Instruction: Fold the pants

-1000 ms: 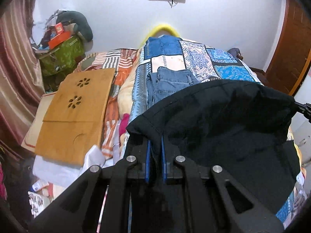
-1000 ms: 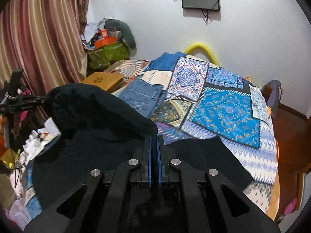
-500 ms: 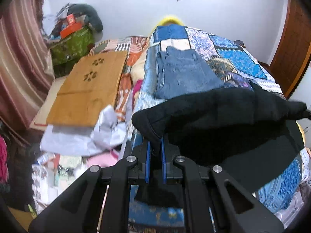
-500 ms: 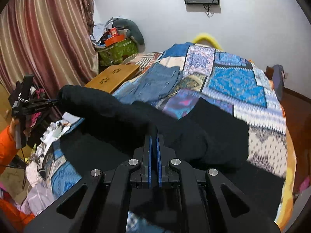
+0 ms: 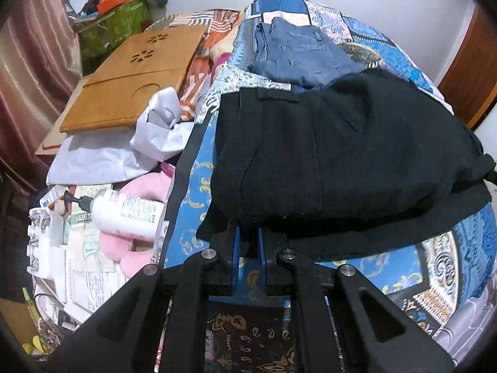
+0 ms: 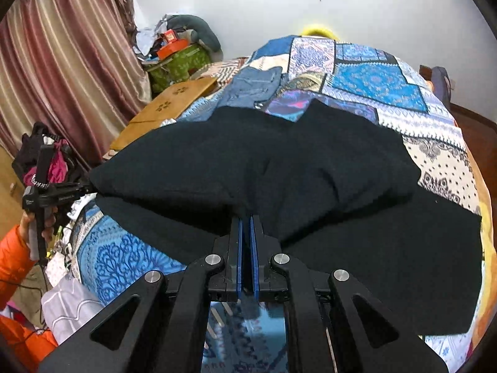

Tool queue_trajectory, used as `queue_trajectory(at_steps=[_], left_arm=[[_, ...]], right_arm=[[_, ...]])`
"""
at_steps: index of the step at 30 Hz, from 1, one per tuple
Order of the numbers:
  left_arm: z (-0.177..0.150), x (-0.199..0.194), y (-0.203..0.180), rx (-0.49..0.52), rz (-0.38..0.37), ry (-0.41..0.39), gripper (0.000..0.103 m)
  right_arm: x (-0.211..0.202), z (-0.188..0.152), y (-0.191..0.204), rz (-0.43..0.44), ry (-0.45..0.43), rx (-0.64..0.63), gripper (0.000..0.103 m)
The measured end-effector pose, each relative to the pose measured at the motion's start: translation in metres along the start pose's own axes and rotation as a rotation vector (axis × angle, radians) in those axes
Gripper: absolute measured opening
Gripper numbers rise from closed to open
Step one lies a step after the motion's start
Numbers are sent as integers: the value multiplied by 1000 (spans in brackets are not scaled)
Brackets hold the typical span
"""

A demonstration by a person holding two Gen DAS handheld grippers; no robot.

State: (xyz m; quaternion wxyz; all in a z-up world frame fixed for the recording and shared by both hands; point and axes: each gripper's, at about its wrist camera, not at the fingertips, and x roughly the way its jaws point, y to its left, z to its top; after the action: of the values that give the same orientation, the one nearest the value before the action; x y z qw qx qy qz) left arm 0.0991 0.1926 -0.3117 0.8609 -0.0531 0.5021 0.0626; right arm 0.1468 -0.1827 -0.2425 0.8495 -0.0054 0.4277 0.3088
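Note:
Black pants (image 5: 335, 143) lie across the near end of a patchwork bed cover (image 5: 472, 242), doubled over so an upper layer rests on a lower one. My left gripper (image 5: 247, 233) is shut on the near left edge of the pants. My right gripper (image 6: 246, 220) is shut on the near edge of the pants (image 6: 279, 168) further right. The left gripper (image 6: 82, 189) also shows at the left end of the fold in the right wrist view. The fingertips are buried in black cloth.
Folded blue jeans (image 5: 298, 52) lie further up the bed. A wooden lap tray (image 5: 133, 77), white bags (image 5: 124, 149), a white lotion bottle (image 5: 124, 214) and a pink cushion (image 5: 139, 248) clutter the left side. Curtains (image 6: 71, 62) hang on the left.
Both grippers have lowered and drawn the held black pants edge toward the near end of the bed. The lifted cloth now lies flat, doubled over the lower layer.

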Motion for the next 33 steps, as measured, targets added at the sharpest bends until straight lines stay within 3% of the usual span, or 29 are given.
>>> queue_trajectory(at_steps=[3, 5, 7, 10, 15, 21, 33], left_arm=[[0, -7, 0, 10, 22, 1, 12], [2, -13, 1, 18, 31, 7, 17], [3, -23, 3, 20, 50, 3, 35], [8, -41, 7, 15, 89, -43, 58], [39, -72, 3, 5, 103, -139, 64], [96, -73, -24, 13, 66, -192, 68], [189, -14, -88, 70, -12, -179, 73]], right_arm=[[-4, 1, 0, -16, 13, -9, 7], [-8, 4, 0, -45, 24, -15, 16], [-17, 7, -2, -70, 5, -25, 30], [-33, 12, -5, -108, -30, -25, 37], [-52, 31, -22, -164, -75, 13, 44], [-46, 68, -37, -190, -89, 1, 49], [50, 142, -76, -139, 27, -11, 53]])
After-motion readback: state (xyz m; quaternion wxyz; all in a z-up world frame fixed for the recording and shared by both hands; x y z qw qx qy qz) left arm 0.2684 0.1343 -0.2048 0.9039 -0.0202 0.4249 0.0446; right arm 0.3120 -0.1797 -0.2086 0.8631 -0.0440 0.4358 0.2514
